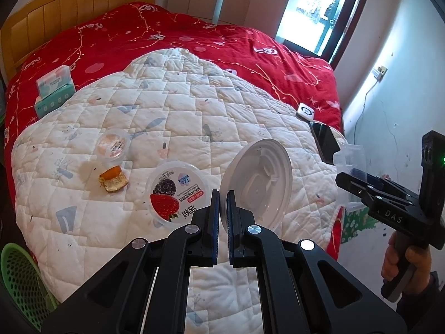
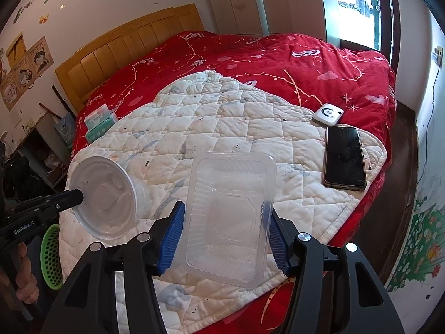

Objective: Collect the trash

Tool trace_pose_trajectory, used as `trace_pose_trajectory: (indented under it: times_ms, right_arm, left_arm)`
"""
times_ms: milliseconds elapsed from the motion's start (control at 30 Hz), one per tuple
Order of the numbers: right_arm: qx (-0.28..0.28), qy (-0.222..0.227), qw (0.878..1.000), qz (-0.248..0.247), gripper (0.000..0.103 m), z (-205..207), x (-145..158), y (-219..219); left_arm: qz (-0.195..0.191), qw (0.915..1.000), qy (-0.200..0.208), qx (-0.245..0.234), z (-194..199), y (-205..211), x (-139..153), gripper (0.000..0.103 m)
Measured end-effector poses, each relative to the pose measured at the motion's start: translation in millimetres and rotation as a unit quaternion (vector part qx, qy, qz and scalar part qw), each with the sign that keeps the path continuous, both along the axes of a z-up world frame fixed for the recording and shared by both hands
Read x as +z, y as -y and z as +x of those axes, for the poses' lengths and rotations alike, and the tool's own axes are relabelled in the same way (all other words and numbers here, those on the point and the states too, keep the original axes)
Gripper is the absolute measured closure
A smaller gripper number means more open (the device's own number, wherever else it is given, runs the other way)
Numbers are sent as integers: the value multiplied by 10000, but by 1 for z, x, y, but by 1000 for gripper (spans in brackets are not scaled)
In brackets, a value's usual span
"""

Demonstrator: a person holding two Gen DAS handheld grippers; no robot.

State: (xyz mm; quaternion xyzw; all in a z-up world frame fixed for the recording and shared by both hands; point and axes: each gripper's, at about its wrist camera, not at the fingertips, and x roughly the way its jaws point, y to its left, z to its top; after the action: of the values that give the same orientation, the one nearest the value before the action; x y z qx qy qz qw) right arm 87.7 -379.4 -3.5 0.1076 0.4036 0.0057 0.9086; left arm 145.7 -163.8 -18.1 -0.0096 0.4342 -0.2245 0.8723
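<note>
My left gripper (image 1: 223, 194) is shut on the rim of a clear plastic cup with a white lid (image 1: 257, 181), held on its side above the white quilt (image 1: 180, 105); the cup also shows in the right wrist view (image 2: 103, 197). My right gripper (image 2: 225, 222) is shut on a clear rectangular plastic tray (image 2: 230, 217), held above the quilt; the tray also shows in the left wrist view (image 1: 349, 164). On the quilt lie a strawberry yogurt tub (image 1: 173, 193), a small round lidded cup (image 1: 112, 146) and an orange food scrap (image 1: 113, 181).
A green mesh basket (image 1: 19, 281) stands on the floor at the bed's near left corner, also in the right wrist view (image 2: 51, 256). A black phone (image 2: 345, 157) and a white square device (image 2: 328, 114) lie at the quilt's right. Tissue packs (image 1: 54, 89) sit at the left on the red blanket.
</note>
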Motion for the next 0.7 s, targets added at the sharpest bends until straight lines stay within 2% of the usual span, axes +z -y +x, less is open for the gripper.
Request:
trace_pose_trajectory:
  times_ms: [700]
  right_arm:
    - [-62, -23, 10000, 36, 48, -3, -3, 8]
  left_arm:
    - [5, 10000, -27, -8, 1, 4, -1, 99]
